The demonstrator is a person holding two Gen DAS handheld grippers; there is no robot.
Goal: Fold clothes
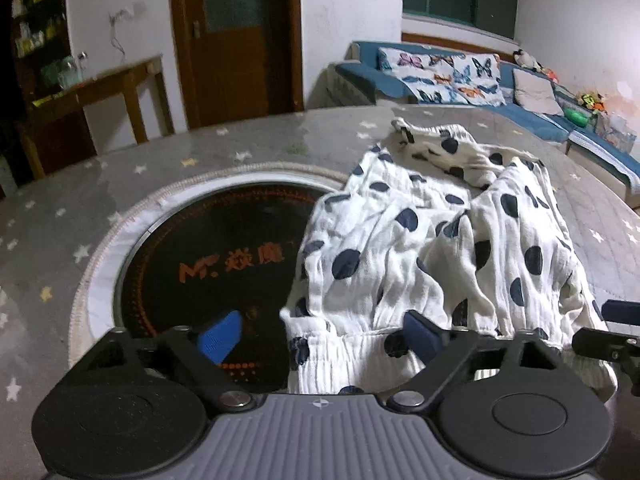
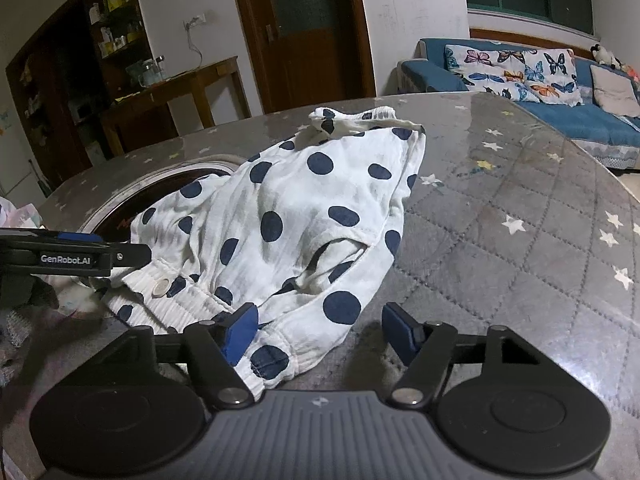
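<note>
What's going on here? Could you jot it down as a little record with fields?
Garment: white polka-dot garment, crumpled, unfolded
Surface: grey star-print table cover
Under garment's edge: round black hotplate set in table
Left gripper: open, at the waistband
Right gripper: open, straddling the near hem
Background: blue sofa, brown door

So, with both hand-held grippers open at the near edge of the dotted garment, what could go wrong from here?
1. The polka-dot garment is bunched in layers, so the right hand-held gripper may pinch only the top layer at the hem.
2. The left hand-held gripper has just one finger over the cloth; it may miss the waistband.
3. Part of the garment lies over the black round inset; dragging could catch on its rim.
</note>
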